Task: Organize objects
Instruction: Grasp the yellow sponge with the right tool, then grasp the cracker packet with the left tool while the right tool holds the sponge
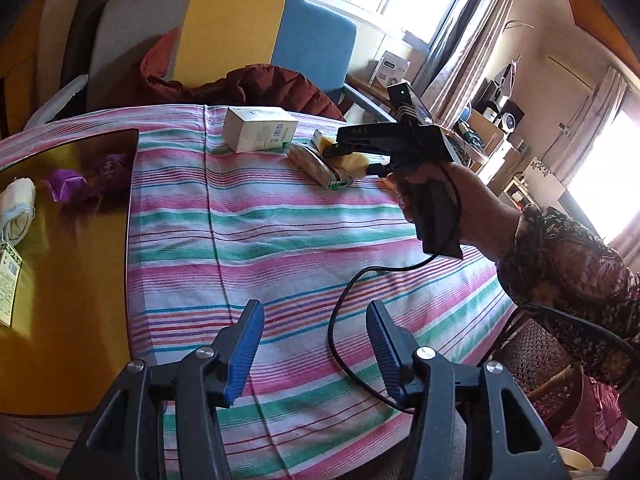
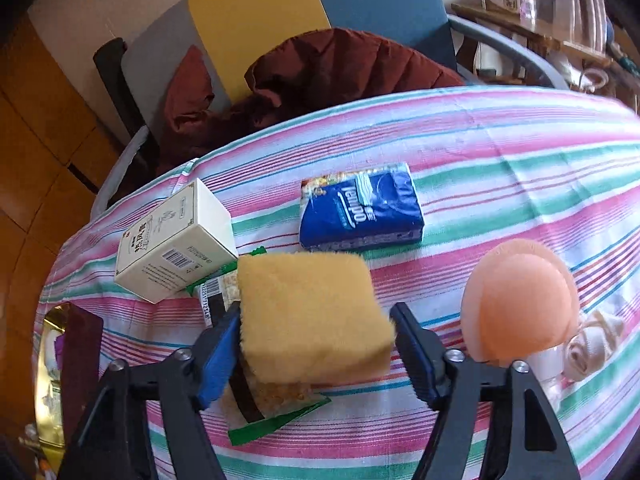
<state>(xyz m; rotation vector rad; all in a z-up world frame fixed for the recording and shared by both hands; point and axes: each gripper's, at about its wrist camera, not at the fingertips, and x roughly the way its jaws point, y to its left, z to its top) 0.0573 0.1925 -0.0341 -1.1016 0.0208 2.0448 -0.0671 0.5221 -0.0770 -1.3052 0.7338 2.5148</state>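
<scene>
My right gripper is shut on a yellow sponge and holds it just above a green snack packet on the striped tablecloth. In the left wrist view the right gripper carries the sponge over the packet at the far side. My left gripper is open and empty above the cloth. A white box lies left of the sponge and also shows in the left wrist view. A blue tissue pack lies behind the sponge.
A gold tray at the left holds a purple pouch, a white cloth and a small box. A peach round sponge stands at the right. A chair with a red jacket is beyond the table. A black cable crosses the cloth.
</scene>
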